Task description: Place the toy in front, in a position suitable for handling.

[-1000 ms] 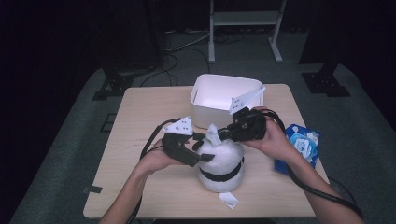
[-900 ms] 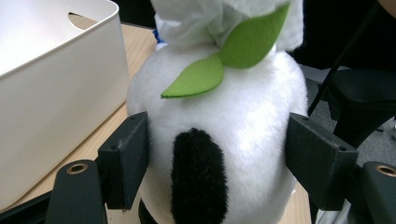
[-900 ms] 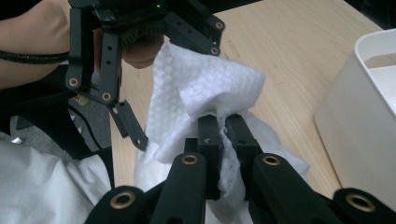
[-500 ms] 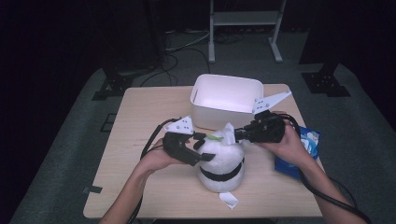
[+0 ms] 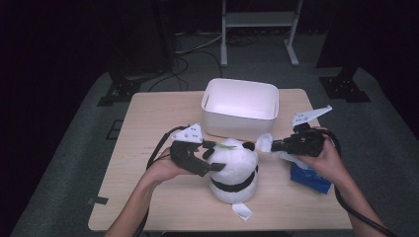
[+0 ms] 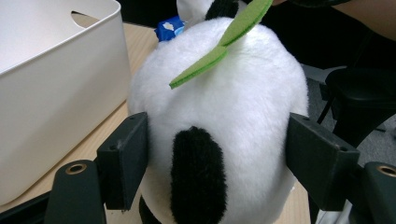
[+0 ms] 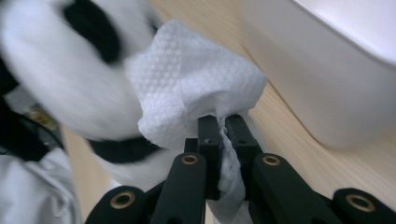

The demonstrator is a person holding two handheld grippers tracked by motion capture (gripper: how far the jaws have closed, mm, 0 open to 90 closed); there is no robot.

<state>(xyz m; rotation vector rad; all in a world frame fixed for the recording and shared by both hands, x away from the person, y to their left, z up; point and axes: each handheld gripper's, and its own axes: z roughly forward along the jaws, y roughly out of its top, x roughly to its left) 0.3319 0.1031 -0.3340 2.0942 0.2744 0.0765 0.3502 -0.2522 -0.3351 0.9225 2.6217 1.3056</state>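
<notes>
Two tongs work over the table [image 5: 148, 148], most of whose left half lies bare. A white bin [image 5: 240, 106] sits at the far edge's middle. The panda plush [image 5: 233, 170] stands near the front edge, clamped between the wide-spread left tongs [image 5: 210, 155]. The right tongs [image 5: 272, 144], pinched on a white tissue [image 5: 264, 141], have drawn back rightward from the plush, over a blue packet [image 5: 309, 177] by the right edge.

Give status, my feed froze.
Left tool clamps plush panda. Right tool shut on tissue, touching panda's head. White bin close behind.
</notes>
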